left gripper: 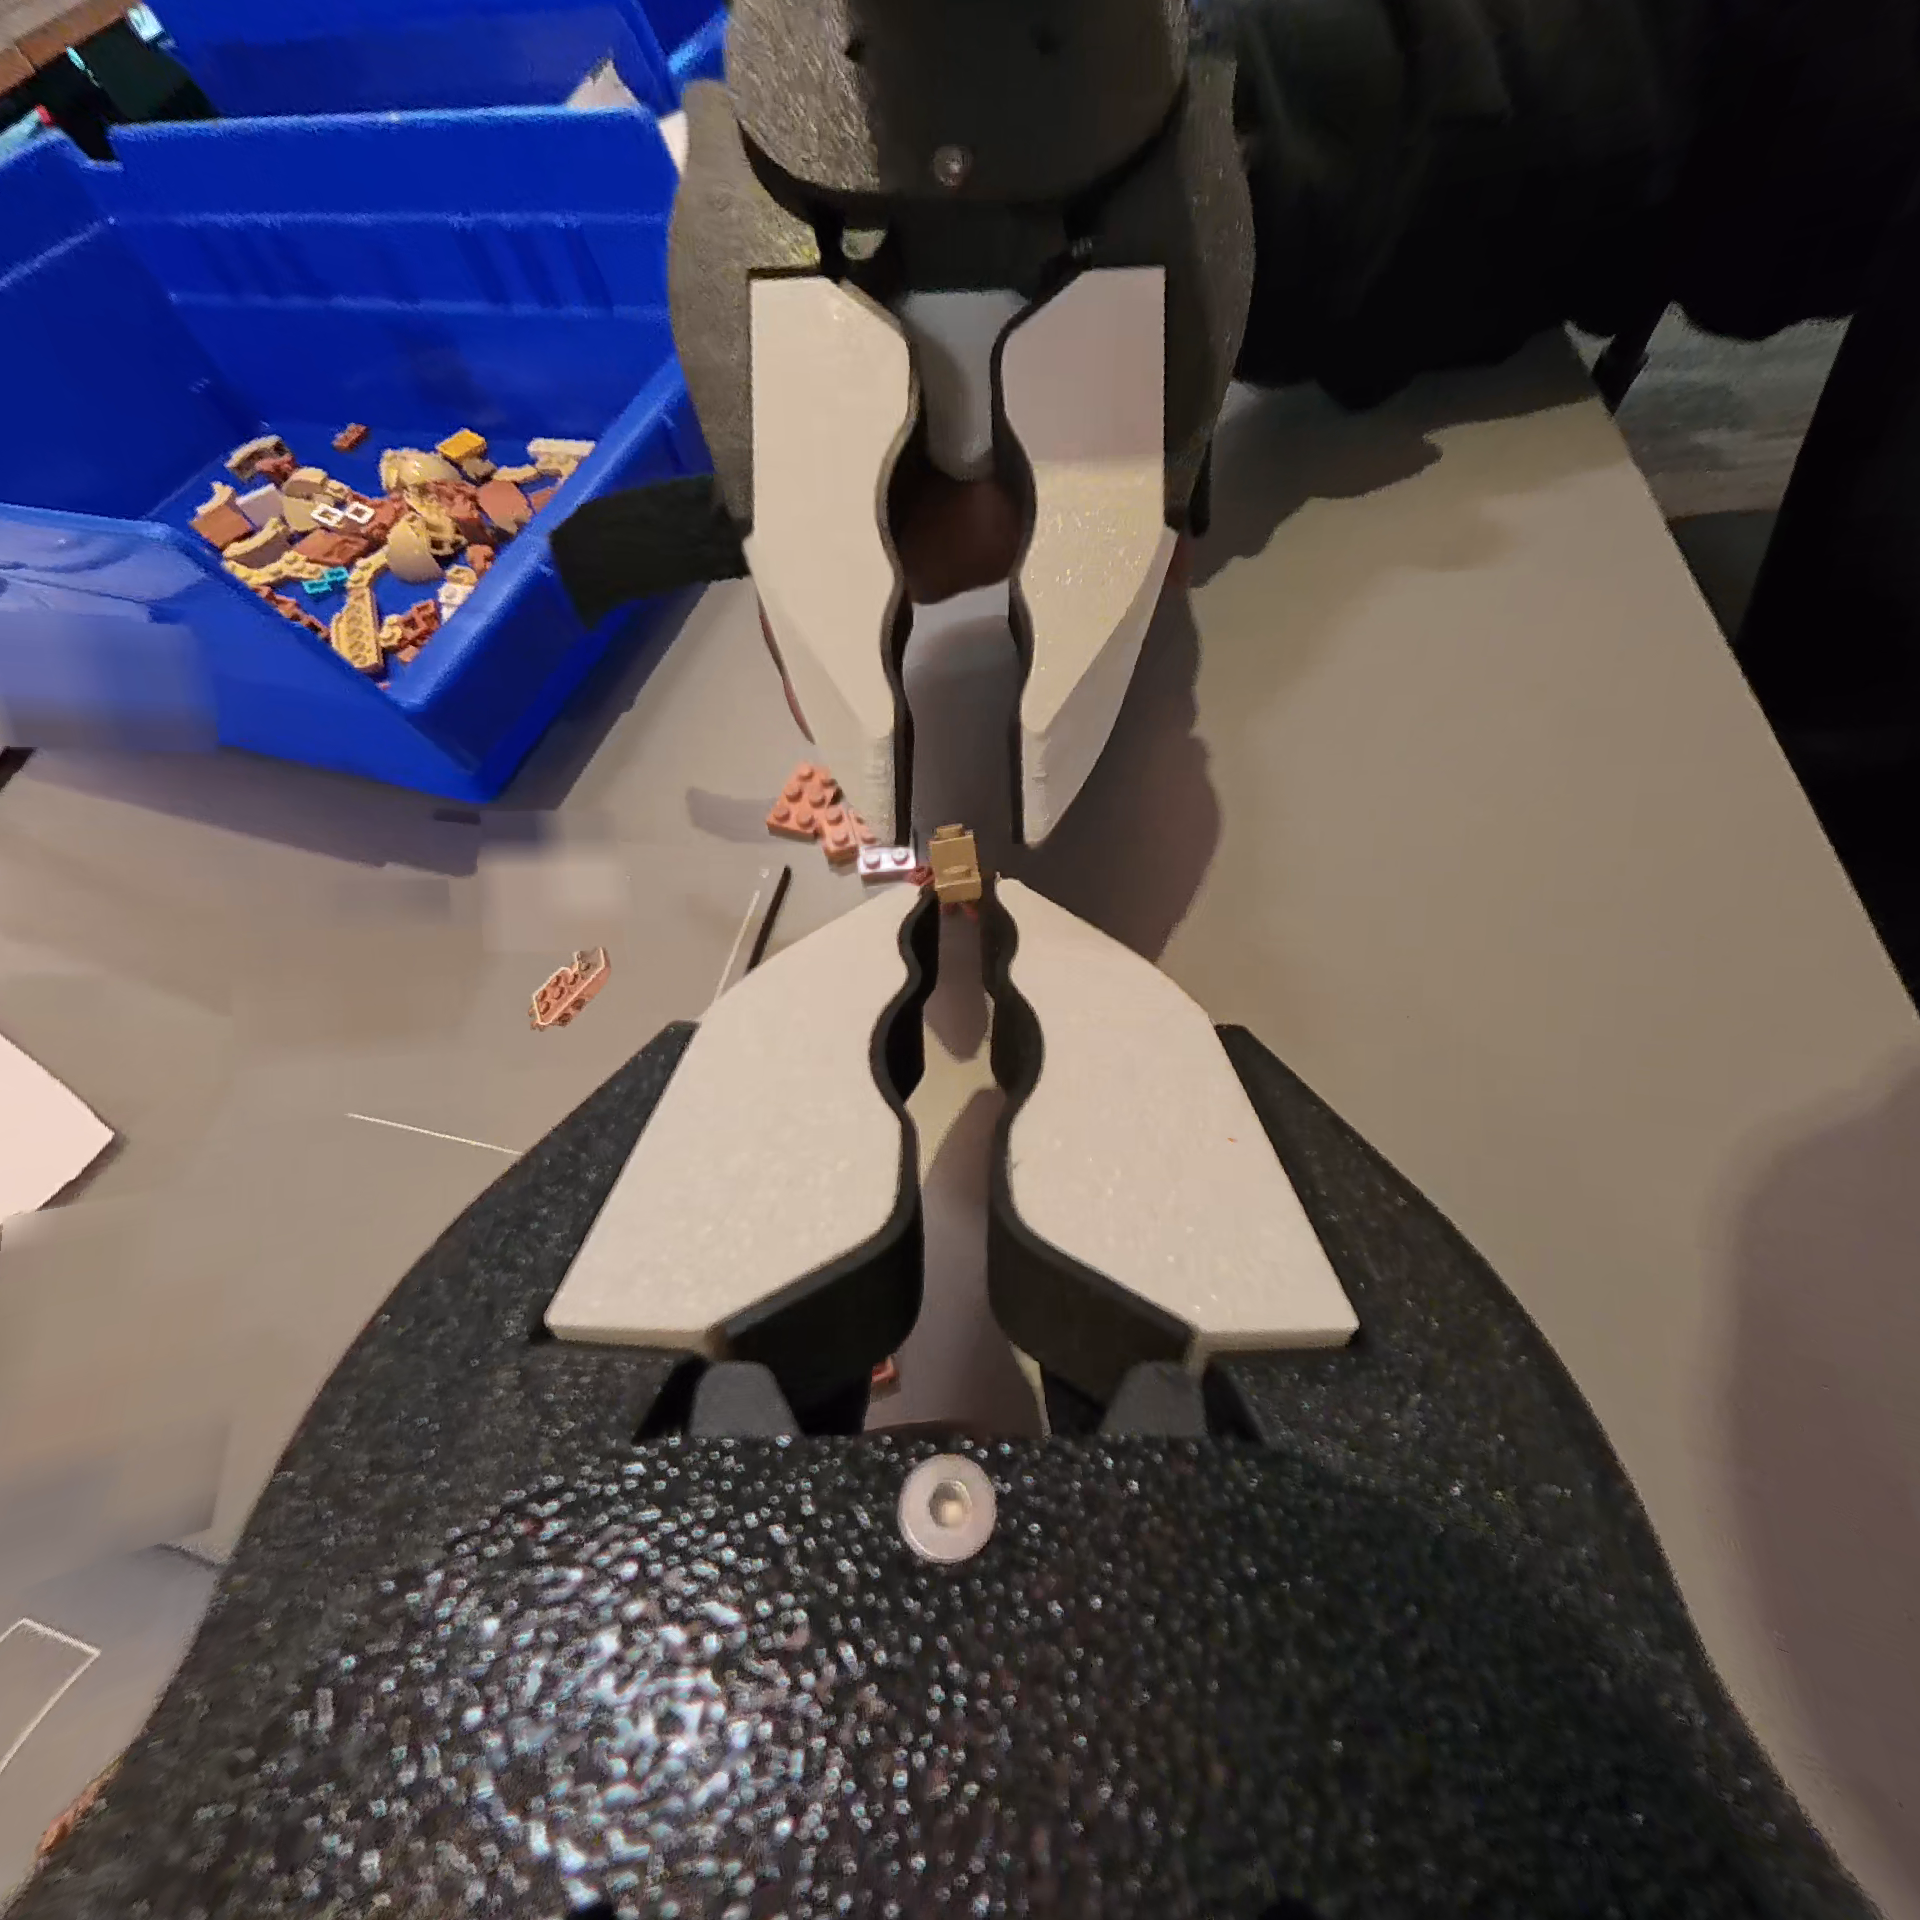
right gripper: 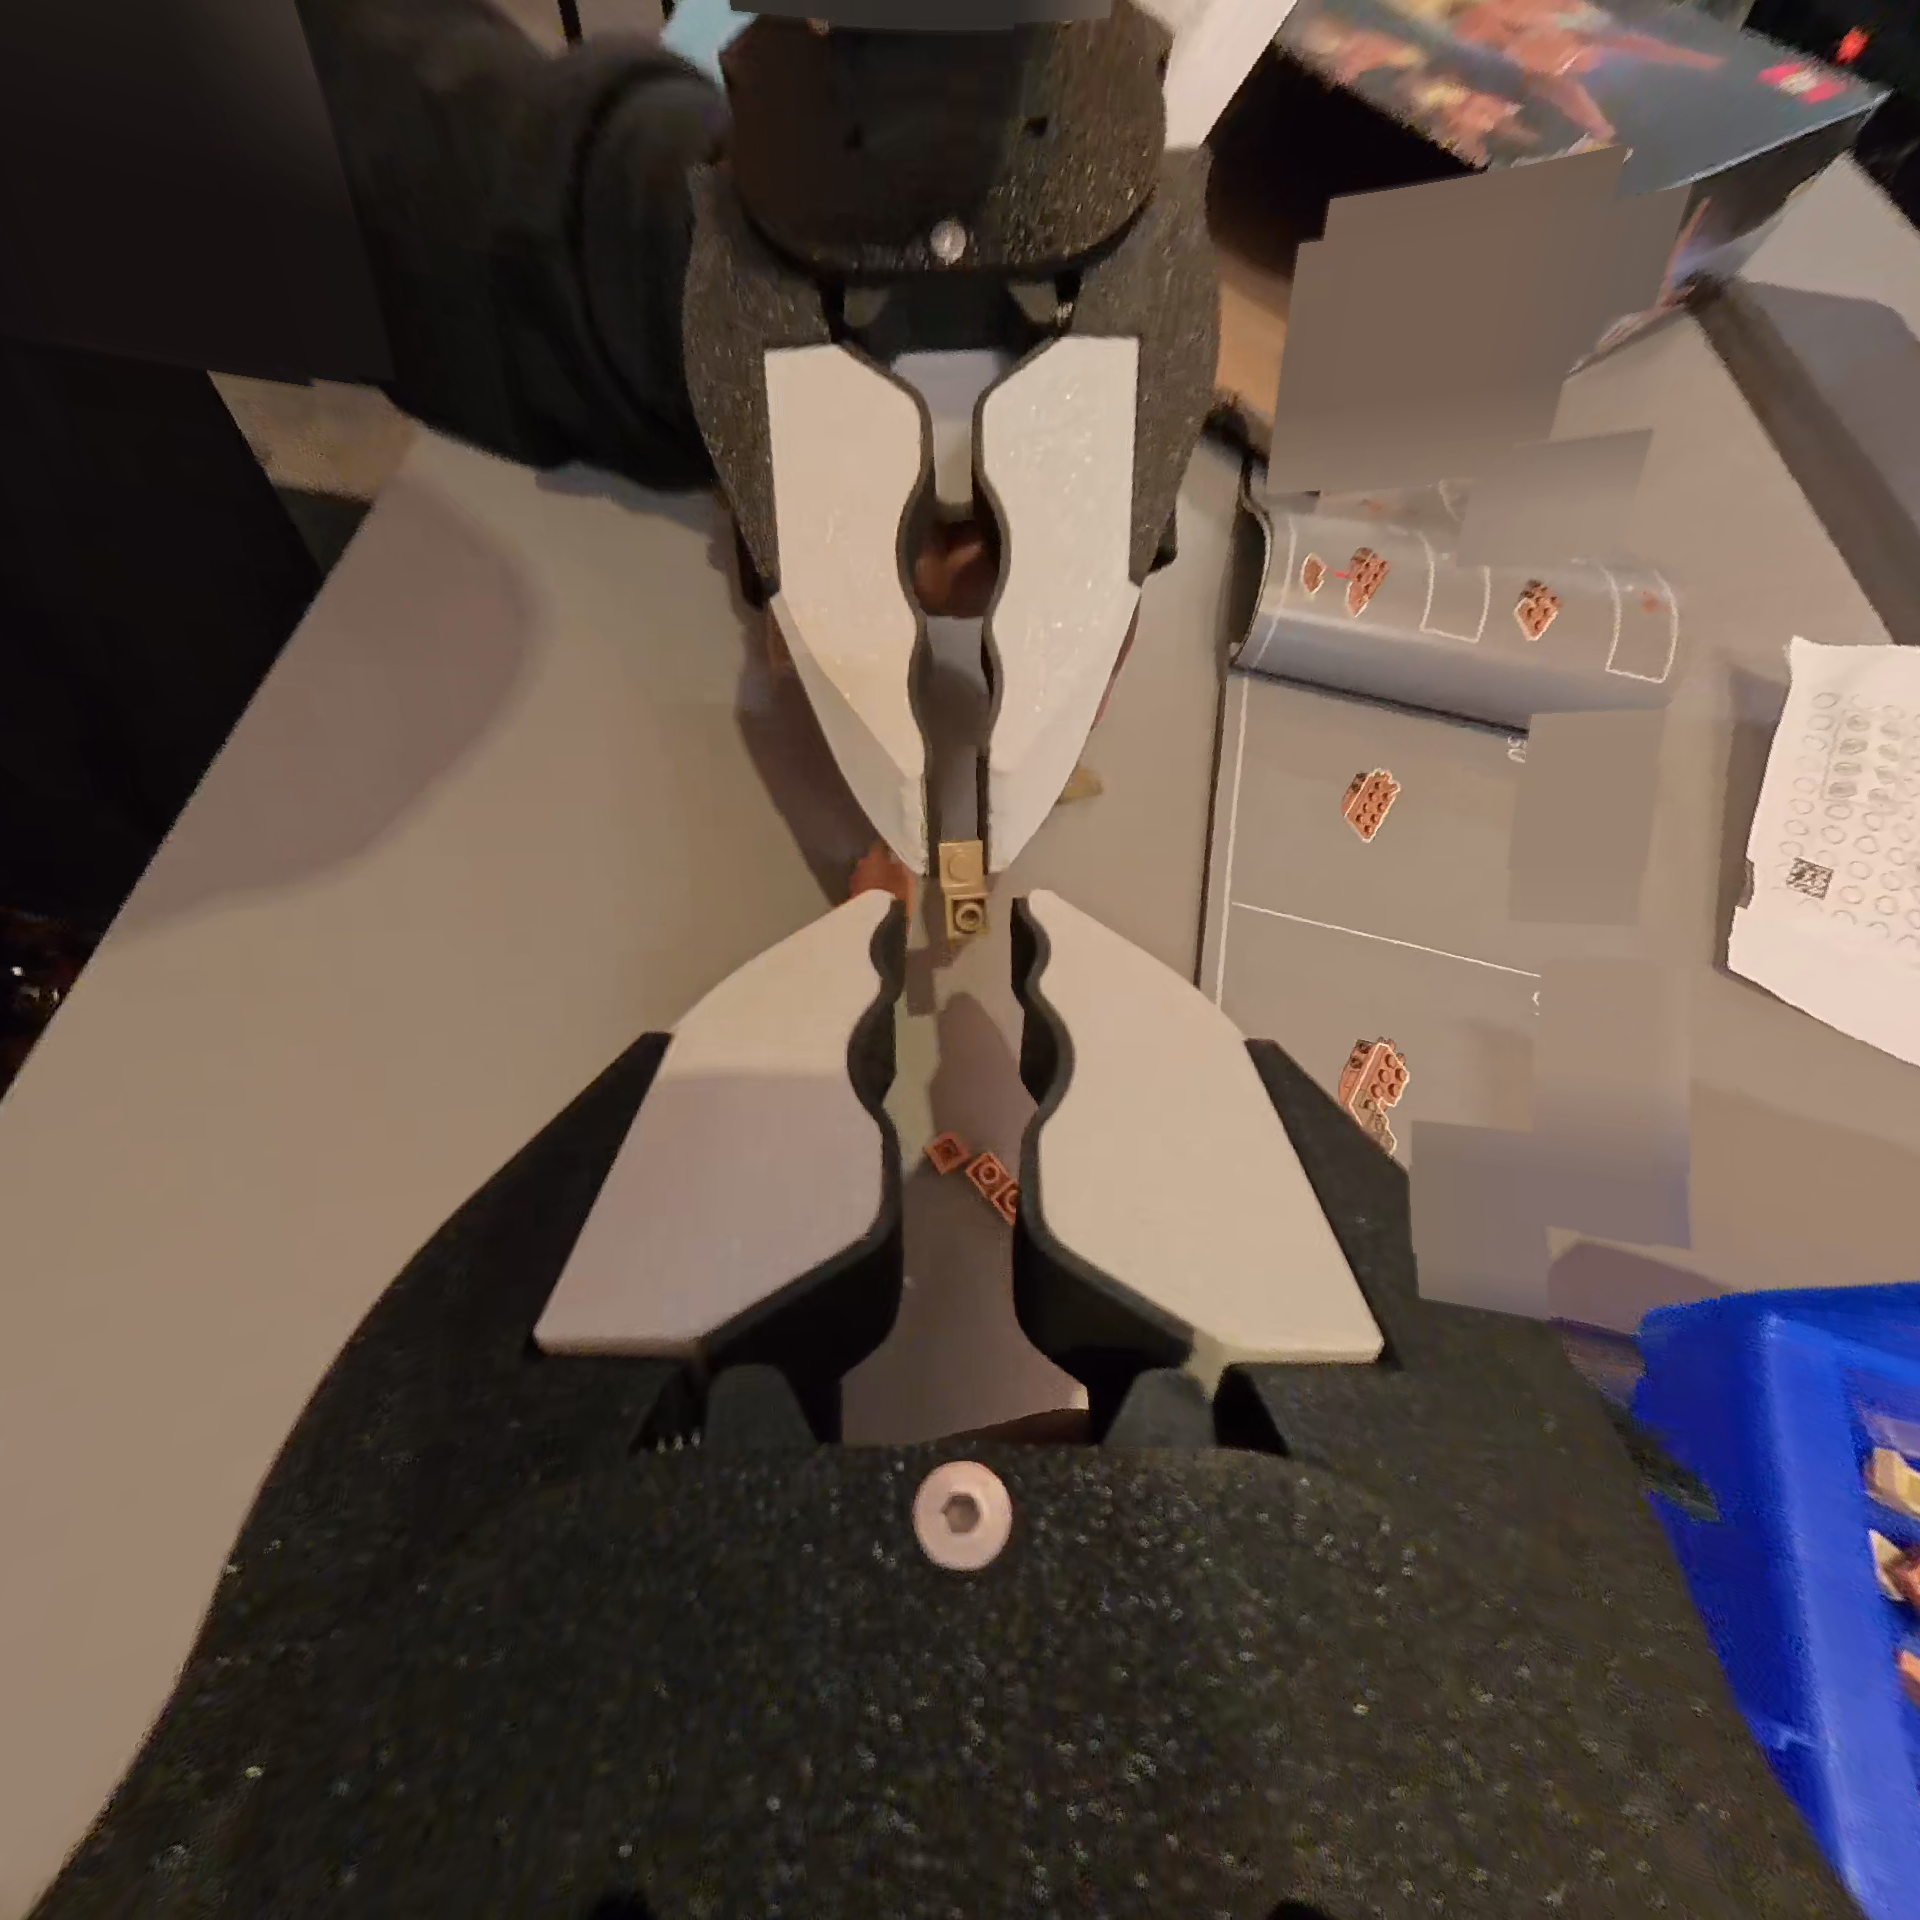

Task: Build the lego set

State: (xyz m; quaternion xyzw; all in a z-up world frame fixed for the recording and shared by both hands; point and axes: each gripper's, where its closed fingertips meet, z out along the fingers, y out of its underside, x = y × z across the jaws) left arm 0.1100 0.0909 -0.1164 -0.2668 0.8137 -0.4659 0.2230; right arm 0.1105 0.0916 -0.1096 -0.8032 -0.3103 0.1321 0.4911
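Note:
My left gripper is shut on a small tan brick piece, which sticks out beyond its fingertips above the grey table. The right wrist view confirms this: the left gripper comes in from the top and pinches the far end of the tan piece. My right gripper faces it, open. Its fingertips stand either side of the piece's near end with a gap on both sides. In the left wrist view the right gripper comes in from the top, its fingers apart.
A blue bin of brown and tan pieces stands at the left. Loose brown plates, a small pale plate and another brown piece lie on the table. A building booklet, a white sheet and a blue bin lie to the right. The grippers are tip to tip, or close to it.

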